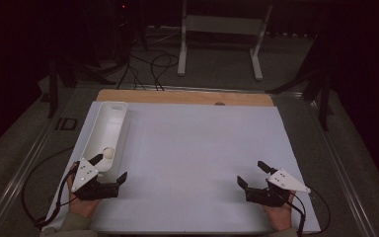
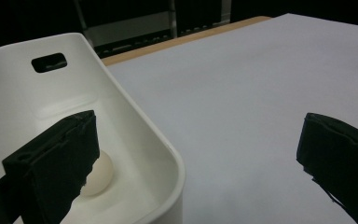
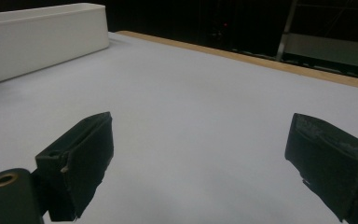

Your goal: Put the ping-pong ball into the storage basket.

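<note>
A person seated at the near edge of a white-covered tabletop (image 1: 192, 163) works a pair of hand-held tongs, and the action sits at about eight o'clock on the sheet. There the left tongs (image 1: 112, 168) stand with their jaws wide apart, straddling the near end wall of a long white bin (image 1: 109, 121) that runs away toward eleven o'clock: one jaw hangs inside the bin, the other outside over the bare sheet. A small pale ball (image 1: 108, 153) rests on the bin floor at that near end, just beside the inner jaw; in the left gripper view the ball (image 2: 97, 179) peeks out from behind that jaw, and whether the two touch cannot be told. Nothing is clamped. The bin's rounded walls keep the ball from rolling off, which seems to be why it lies there, and the spread jaws suggest either a fresh release or the approach to a pickup. The right tongs (image 1: 253, 173), at about four o'clock and well apart from the bin, rest low over empty sheet with jaws equally spread, apparently parked clear so the left hand (image 1: 85, 203) has room.
</note>
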The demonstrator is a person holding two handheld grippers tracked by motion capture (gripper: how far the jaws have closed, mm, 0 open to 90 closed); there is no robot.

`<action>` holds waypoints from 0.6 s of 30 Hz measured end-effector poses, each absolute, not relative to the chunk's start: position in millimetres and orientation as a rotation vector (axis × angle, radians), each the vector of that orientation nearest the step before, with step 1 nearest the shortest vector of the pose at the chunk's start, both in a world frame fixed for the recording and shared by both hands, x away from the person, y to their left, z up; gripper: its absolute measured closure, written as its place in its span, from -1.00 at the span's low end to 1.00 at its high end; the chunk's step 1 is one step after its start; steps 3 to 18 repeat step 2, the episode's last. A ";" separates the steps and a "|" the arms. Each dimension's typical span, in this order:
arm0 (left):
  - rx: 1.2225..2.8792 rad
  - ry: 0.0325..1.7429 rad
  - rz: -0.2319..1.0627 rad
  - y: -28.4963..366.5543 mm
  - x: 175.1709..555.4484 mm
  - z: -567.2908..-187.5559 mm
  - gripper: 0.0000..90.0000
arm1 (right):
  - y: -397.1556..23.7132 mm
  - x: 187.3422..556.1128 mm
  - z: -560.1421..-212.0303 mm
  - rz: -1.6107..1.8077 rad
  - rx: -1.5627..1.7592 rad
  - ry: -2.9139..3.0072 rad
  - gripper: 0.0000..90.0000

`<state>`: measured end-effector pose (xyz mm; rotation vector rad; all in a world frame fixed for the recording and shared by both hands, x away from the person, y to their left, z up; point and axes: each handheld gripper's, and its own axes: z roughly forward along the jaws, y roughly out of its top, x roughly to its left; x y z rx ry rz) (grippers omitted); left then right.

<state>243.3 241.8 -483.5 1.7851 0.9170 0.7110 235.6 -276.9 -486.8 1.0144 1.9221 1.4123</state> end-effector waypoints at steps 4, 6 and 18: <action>1.783 0.919 0.719 242.1 243.1 -483.2 -1.00 | -276.5 235.6 -486.8 1.412 1.011 1.921 -0.83; 1.783 0.919 0.719 242.1 243.1 -483.2 -1.00 | -276.5 235.6 -486.8 1.412 1.011 1.921 -0.83; 1.783 0.919 0.719 242.1 243.1 -483.2 -1.00 | -276.5 235.6 -486.8 1.412 1.011 1.921 -0.83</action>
